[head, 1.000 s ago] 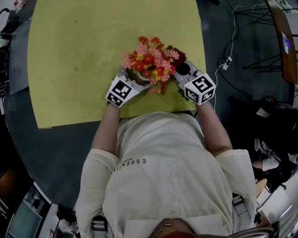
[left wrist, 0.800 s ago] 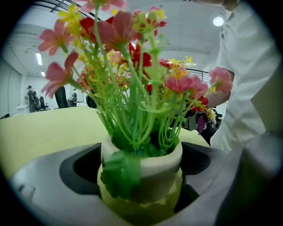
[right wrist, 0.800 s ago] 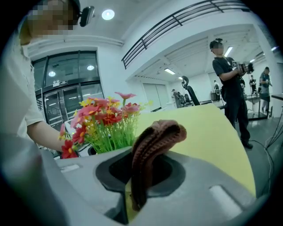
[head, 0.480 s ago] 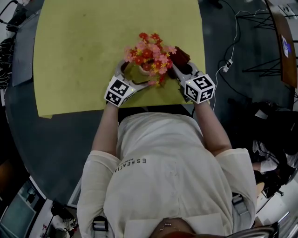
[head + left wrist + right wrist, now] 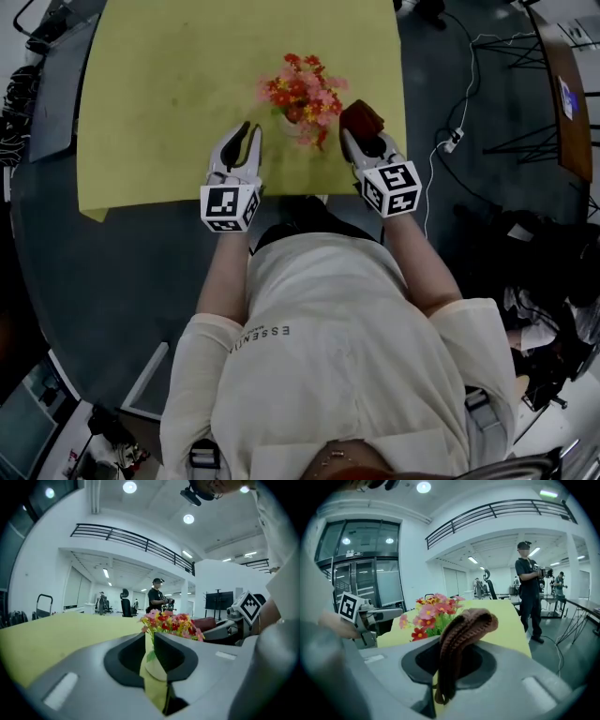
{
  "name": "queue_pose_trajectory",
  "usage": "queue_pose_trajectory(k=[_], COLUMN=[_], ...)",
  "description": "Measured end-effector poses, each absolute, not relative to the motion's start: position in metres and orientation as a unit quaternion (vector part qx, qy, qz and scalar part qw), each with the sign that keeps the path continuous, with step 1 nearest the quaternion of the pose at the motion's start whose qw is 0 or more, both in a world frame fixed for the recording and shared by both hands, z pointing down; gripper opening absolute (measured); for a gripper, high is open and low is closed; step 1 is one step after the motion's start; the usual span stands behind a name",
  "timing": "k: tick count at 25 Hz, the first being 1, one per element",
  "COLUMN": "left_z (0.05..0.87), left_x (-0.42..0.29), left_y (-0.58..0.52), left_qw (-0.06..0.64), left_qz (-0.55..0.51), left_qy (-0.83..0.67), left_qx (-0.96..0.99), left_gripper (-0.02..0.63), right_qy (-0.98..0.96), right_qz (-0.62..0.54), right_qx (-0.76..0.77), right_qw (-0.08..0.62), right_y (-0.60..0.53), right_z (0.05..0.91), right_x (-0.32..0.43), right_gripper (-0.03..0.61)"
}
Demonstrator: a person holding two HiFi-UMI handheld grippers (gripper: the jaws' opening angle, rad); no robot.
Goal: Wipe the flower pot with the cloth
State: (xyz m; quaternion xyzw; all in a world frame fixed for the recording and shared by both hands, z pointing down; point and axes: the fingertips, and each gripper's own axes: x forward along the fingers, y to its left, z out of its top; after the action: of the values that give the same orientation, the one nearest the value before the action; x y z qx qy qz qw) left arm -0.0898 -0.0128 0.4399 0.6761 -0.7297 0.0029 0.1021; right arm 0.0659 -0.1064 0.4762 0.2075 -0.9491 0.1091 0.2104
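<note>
The flower pot (image 5: 292, 126), pale and filled with red, pink and yellow flowers (image 5: 302, 88), stands free on the yellow table cover (image 5: 159, 94). My left gripper (image 5: 248, 133) sits to the pot's left, apart from it. Its jaws are closing, nearly together, with nothing between them; in the left gripper view the pot (image 5: 156, 668) shows through the narrow slit of the left gripper (image 5: 150, 641). My right gripper (image 5: 354, 134) is to the pot's right, shut on a brown knitted cloth (image 5: 362, 116). In the right gripper view the cloth (image 5: 461, 632) droops over the jaws, with the flowers (image 5: 433, 610) beyond it.
The yellow cover ends at a near edge (image 5: 150, 199), with dark tabletop around it. Cables and a plug (image 5: 457, 127) lie on the floor at the right. A person (image 5: 529, 590) stands beyond the table's far end.
My left gripper has let go of the pot, drawn back to the left and brought its jaws together. The right gripper with the cloth has eased away from the pot.
</note>
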Motion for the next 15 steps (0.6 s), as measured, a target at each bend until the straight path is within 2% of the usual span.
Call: queue_pose_trajectory(k=[3, 8, 15], left_z=[0.415, 0.396, 0.401], left_x=[-0.084, -0.058, -0.023], left_y=[0.007, 0.051, 0.095], left_qw=[0.083, 0.096, 0.107], left_qz=[-0.013, -0.037, -0.012], left_qy=[-0.734, -0.718, -0.711], left_qx=[0.674, 0.689, 0.695], left_gripper=[0.018, 0.015, 0.015], right_qy=[-0.949, -0.947, -0.949], right_qz=[0.105, 0.113, 0.109], right_qx=[0.223, 0.223, 0.224], right_qw=[0.197, 0.2, 0.193], right_y=[-0.086, -0.035, 0.027], right_z=[0.46, 0.448, 0.444], right_x=[0.075, 0.089, 0.111], right_gripper=[0.049, 0.049, 0.049])
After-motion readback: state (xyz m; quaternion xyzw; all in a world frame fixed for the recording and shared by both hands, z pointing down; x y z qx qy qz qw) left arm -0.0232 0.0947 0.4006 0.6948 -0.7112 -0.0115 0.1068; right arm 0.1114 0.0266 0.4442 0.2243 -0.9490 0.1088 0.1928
